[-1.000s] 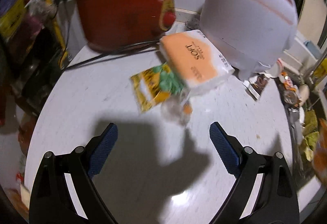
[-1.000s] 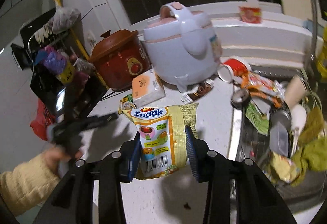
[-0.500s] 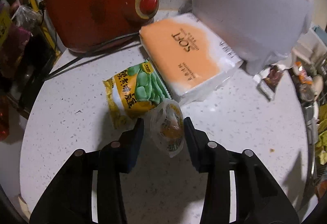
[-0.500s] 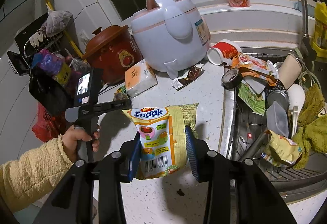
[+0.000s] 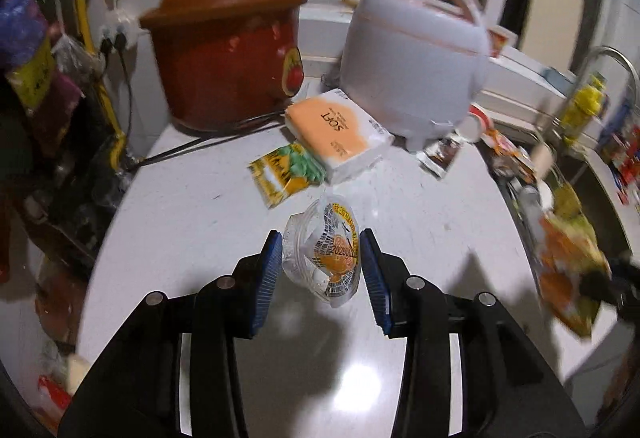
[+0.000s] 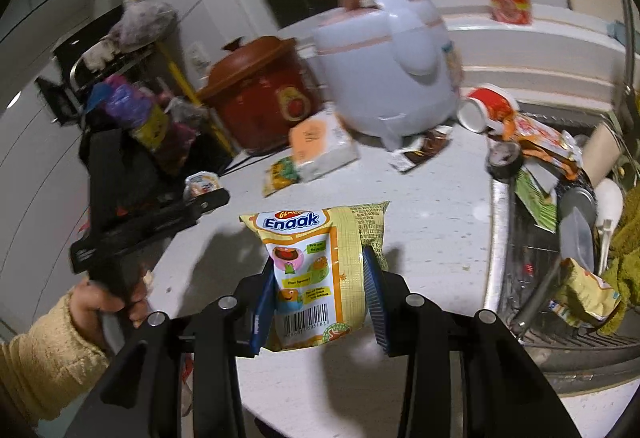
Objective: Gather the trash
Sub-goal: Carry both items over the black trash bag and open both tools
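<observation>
My left gripper [image 5: 320, 262] is shut on a clear plastic jelly cup [image 5: 326, 250] with an orange printed lid and holds it above the white counter [image 5: 192, 214]. The cup also shows in the right wrist view [image 6: 202, 184]. My right gripper [image 6: 320, 290] is shut on a yellow Enaak snack bag [image 6: 316, 262] and holds it over the counter; the bag shows blurred in the left wrist view [image 5: 568, 274]. A yellow-green snack wrapper [image 5: 286, 174] lies on the counter beside an orange tissue pack [image 5: 336, 132]. A brown wrapper [image 5: 440, 156] lies by the rice cooker.
A red clay pot [image 5: 228, 50] and a white rice cooker [image 5: 416, 58] stand at the back. A black cord [image 5: 200, 146] runs across the counter. The sink [image 6: 560, 238] on the right holds wrappers, a cup, a tape roll and cloths. Bags hang on the left.
My left gripper closed on the jelly cup, lifted it off the counter and drew back from the tissue pack. My right gripper kept its hold on the Enaak bag.
</observation>
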Action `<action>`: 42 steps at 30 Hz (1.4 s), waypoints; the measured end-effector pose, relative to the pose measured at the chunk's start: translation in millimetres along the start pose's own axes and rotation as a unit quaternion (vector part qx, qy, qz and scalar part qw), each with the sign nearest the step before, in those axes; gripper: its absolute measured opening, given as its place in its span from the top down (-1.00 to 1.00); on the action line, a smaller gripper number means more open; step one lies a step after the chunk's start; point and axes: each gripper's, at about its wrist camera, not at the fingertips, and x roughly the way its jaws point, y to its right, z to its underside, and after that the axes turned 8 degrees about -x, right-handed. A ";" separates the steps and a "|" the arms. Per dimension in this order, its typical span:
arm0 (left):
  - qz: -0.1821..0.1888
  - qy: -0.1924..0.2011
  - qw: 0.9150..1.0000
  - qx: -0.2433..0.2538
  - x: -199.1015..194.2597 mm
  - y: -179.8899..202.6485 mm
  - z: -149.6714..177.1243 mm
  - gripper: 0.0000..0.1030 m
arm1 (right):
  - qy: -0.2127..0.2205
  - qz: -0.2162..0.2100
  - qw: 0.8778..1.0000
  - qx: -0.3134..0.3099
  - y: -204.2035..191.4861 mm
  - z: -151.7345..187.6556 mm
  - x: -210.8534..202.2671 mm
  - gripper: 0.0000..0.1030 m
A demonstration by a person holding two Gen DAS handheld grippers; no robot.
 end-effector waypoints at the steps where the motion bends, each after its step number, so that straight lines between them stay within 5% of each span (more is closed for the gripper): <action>1: -0.001 0.002 1.000 0.007 -14.1 -5.0 7.8 0.23 | 0.000 -0.005 1.000 -0.007 -7.0 0.6 -3.3 0.22; 7: 0.004 -0.025 0.999 0.024 -78.9 -42.6 68.7 0.23 | -0.010 -0.059 0.997 -0.050 -67.5 21.2 -25.6 0.22; 13: 0.013 -0.130 0.991 0.040 -87.3 -75.2 169.1 0.23 | -0.086 -0.093 0.988 -0.087 -128.1 75.7 -16.0 0.22; 21: 0.025 -0.249 0.967 0.056 -8.2 -92.1 274.8 0.23 | -0.217 -0.087 0.971 -0.050 -142.4 178.1 44.1 0.22; 28: 0.013 -0.305 0.952 0.002 123.2 -111.2 347.5 0.23 | -0.304 -0.035 0.952 -0.021 -98.7 294.9 141.9 0.22; 32: -0.018 -0.335 0.942 0.015 182.2 -106.8 380.1 0.22 | -0.343 -0.005 0.939 0.007 -66.2 349.9 201.0 0.17; 34: -0.044 -0.350 0.936 0.019 200.9 -106.1 392.8 -0.12 | -0.365 0.015 0.931 0.021 -51.9 370.8 225.5 -0.10; 35: -0.060 -0.356 0.932 0.019 209.4 -106.2 397.9 -0.49 | -0.373 0.023 0.927 0.029 -44.8 377.8 232.4 -0.34; 36: -0.071 -0.354 0.932 0.021 212.3 -107.3 399.9 -0.59 | -0.377 0.035 0.925 0.040 -36.3 385.4 239.3 -0.36; 42: -0.100 -0.369 0.924 0.029 211.2 -116.0 406.3 -0.59 | -0.387 0.047 0.920 0.047 -18.3 394.0 241.7 -0.44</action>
